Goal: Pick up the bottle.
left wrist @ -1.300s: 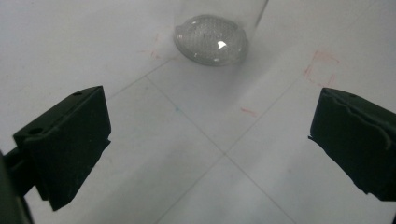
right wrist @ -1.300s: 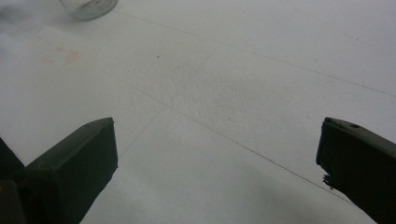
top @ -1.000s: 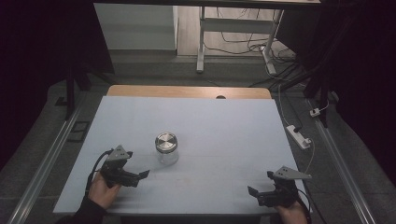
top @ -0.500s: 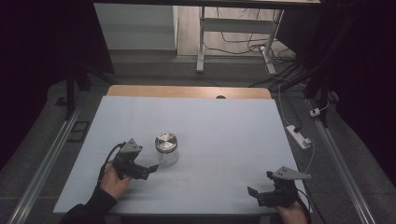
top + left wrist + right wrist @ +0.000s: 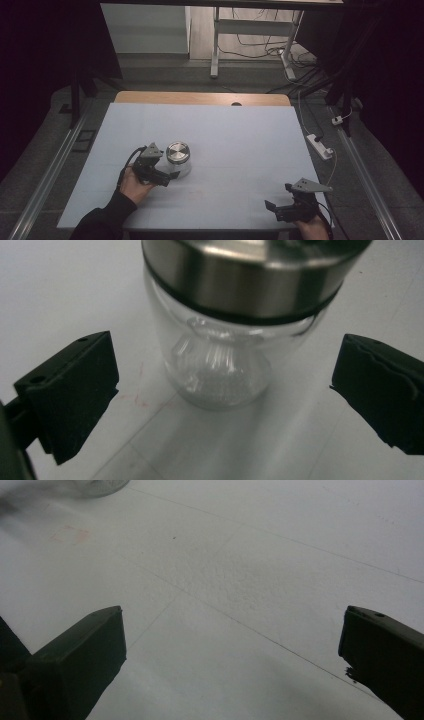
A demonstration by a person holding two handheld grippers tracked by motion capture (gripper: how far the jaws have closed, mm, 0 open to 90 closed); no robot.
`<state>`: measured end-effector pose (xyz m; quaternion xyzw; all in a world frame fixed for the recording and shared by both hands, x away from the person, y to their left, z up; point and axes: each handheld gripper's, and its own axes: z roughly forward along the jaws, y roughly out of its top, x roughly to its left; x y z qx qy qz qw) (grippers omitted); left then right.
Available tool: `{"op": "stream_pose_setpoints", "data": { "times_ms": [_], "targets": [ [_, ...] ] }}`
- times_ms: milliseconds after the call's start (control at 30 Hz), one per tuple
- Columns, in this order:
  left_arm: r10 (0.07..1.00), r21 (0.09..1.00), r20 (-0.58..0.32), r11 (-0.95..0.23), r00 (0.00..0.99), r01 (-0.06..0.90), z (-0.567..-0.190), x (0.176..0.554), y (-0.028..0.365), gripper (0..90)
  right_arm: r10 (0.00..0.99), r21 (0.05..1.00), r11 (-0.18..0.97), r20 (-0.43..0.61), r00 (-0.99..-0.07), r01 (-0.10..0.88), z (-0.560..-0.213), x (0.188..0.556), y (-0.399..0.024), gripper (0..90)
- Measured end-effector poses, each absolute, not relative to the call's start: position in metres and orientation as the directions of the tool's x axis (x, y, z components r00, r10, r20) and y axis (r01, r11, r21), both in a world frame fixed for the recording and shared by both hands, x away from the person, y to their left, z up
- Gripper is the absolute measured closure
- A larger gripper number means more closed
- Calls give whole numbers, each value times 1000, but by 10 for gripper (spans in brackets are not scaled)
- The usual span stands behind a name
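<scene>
Both grippers are spread: my left gripper flanks the jar untouched; my right gripper rests at the surface edge.

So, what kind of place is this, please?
Probably a lab or recording workspace: a plain white table holding one glass jar, loose cables on the floor behind, and a power strip beside the table.
</scene>
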<state>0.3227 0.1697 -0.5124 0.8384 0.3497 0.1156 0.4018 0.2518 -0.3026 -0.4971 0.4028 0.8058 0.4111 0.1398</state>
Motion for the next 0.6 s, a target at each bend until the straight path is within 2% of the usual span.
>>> {"op": "stream_pose_setpoints", "data": {
  "times_ms": [600],
  "targets": [
    [651,761,-59,-461,756,457,-517,345,149,5,756,771,348,106,-645,534,-497,252,-302,0]
  ]
}}
